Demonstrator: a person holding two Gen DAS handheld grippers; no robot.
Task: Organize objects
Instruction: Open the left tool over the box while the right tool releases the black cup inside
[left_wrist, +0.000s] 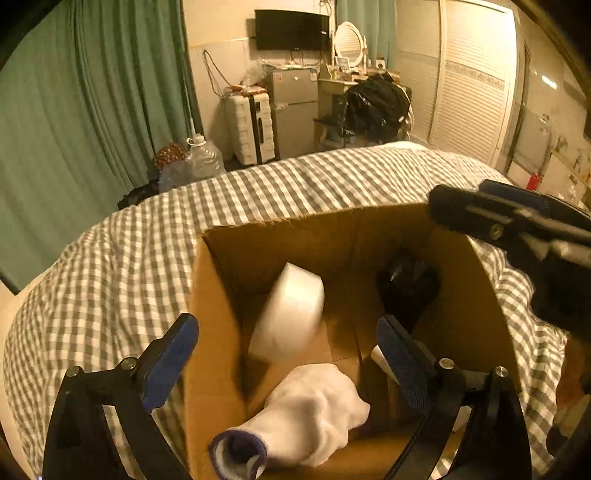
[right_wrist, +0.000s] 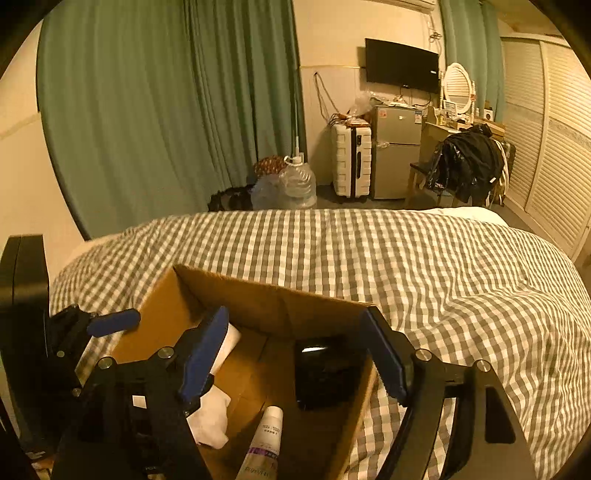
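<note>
An open cardboard box (left_wrist: 218, 332) sits on the checked bed cover. Inside it lie a white roll (left_wrist: 291, 310), a white sock with a purple cuff (left_wrist: 306, 417) and a black object (left_wrist: 406, 288). My left gripper (left_wrist: 288, 354) hangs open over the box, nothing touching its blue pads; the sock lies below them. In the right wrist view my right gripper (right_wrist: 295, 358) is open above the box (right_wrist: 266, 295), with the black object (right_wrist: 325, 373) beyond its fingers and apart from them. A white tube (right_wrist: 266, 439), the sock (right_wrist: 212, 413) and the roll (right_wrist: 231, 341) also show there.
The grey-and-white checked bed cover (right_wrist: 443, 277) spreads around the box. The right gripper's black frame (left_wrist: 509, 225) crosses above the box's far right corner. Beyond the bed stand green curtains (right_wrist: 166, 110), water jugs (right_wrist: 295, 184), a white suitcase (right_wrist: 351, 162) and a small fridge (right_wrist: 397, 151).
</note>
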